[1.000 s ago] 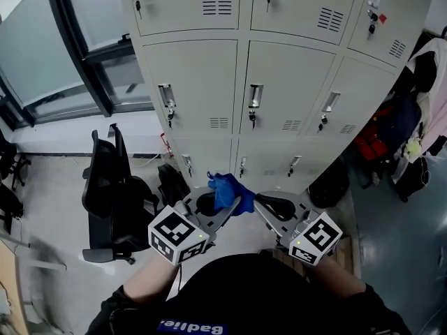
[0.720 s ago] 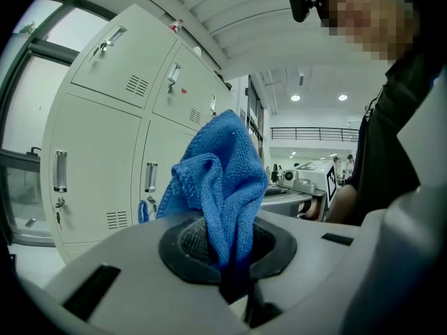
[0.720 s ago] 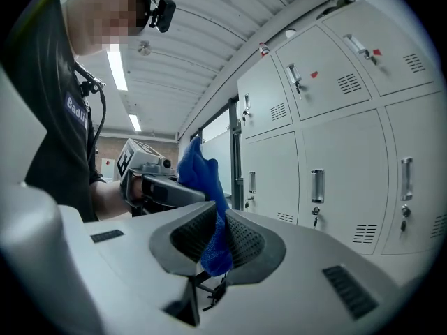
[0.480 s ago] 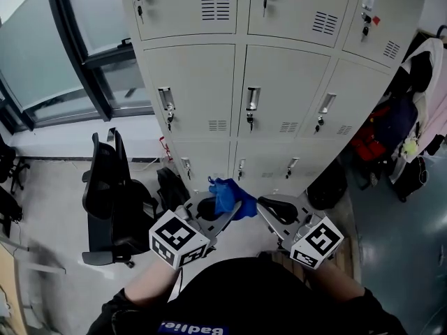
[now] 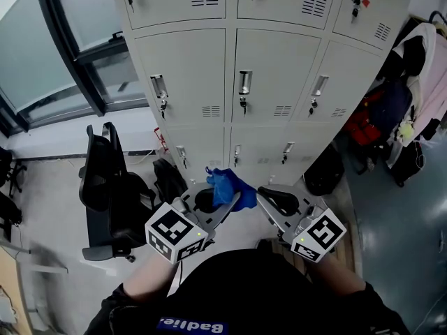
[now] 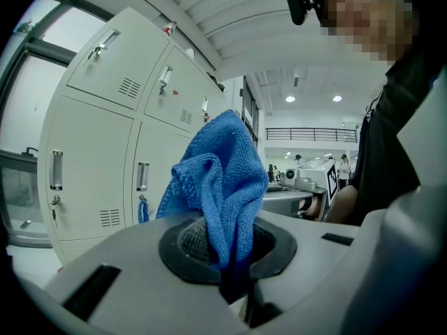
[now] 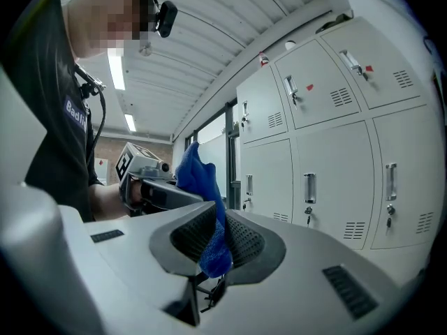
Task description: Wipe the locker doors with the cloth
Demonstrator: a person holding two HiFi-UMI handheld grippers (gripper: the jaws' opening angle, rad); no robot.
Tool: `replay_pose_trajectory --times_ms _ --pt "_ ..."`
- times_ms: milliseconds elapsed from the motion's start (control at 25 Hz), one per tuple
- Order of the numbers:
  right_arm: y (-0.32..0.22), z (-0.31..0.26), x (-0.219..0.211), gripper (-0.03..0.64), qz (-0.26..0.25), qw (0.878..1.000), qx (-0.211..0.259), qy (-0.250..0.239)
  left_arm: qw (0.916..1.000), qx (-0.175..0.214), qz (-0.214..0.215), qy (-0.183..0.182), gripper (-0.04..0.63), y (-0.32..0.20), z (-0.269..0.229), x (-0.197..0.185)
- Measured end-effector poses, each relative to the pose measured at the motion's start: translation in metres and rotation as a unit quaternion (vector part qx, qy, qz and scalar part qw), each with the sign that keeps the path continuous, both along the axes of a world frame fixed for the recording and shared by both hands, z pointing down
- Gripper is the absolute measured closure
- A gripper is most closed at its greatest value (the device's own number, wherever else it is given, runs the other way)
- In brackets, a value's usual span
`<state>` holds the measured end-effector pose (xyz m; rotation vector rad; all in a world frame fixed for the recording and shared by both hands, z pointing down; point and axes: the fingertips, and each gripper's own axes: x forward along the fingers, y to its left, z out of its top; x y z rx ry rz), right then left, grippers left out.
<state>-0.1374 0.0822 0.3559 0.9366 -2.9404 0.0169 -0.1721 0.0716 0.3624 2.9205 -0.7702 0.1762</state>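
Cloth (image 5: pixel 223 185) sits clamped between fingers of left gripper (image 5: pixel 230 202) and right gripper (image 5: pixel 261 196).

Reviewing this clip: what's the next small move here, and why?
Probably bring the cloth forward onto the middle locker door. Both the left gripper and the right gripper pinch the bunched cloth, and it hangs short of the lockers, touching no door, so wiping has not begun.

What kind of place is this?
Probably a workplace locker area: grey metal lockers with keyed doors, black office chairs by a large window, and jackets and bags beside them.
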Motion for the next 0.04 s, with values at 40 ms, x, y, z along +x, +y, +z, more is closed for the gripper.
replay_pose_trajectory --times_ms 40 --pt "0.0012 0.0003 0.0004 0.577 0.001 1.000 0.001 -0.001 1.0000 0.001 0.001 0.000 0.540 0.0016 0.0002 0.0006"
